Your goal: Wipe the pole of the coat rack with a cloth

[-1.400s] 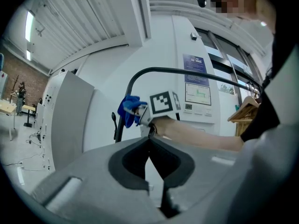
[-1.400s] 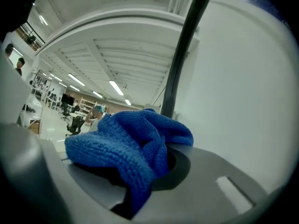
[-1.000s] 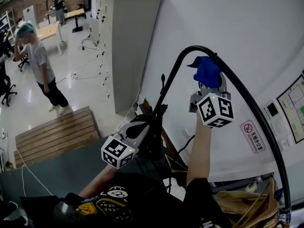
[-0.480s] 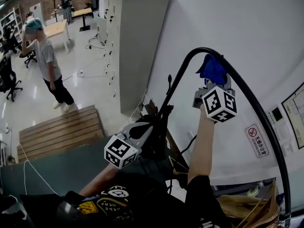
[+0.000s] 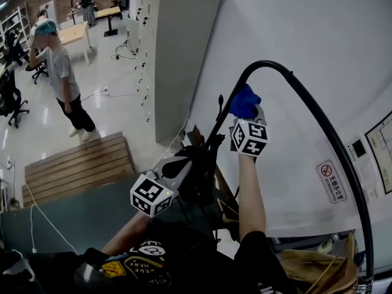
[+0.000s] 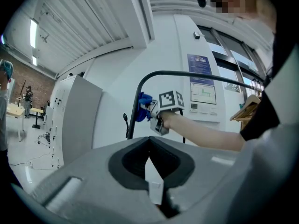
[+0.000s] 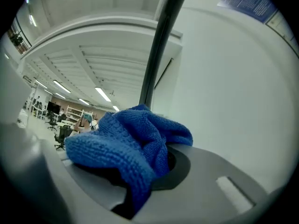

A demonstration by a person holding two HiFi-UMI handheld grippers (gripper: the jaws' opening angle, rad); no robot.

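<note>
The right gripper (image 5: 246, 116) is clamped on a bunched blue cloth (image 7: 126, 143) of nubby, looped weave, held against the smooth black pole (image 7: 158, 50) near its curved top bend. Lower left, the left gripper (image 6: 152, 181) has its jaws together, nothing between them.

Centre frame, cloth (image 5: 245, 101): deep blue, nubbly knit weave. Arching pole (image 5: 318, 124): plain black. Both right gripper (image 5: 246, 116) and left gripper (image 5: 182, 164): grey bodies, cubes patterned in black-and-white squares. Upper right, wall (image 5: 318, 48): white.
</note>
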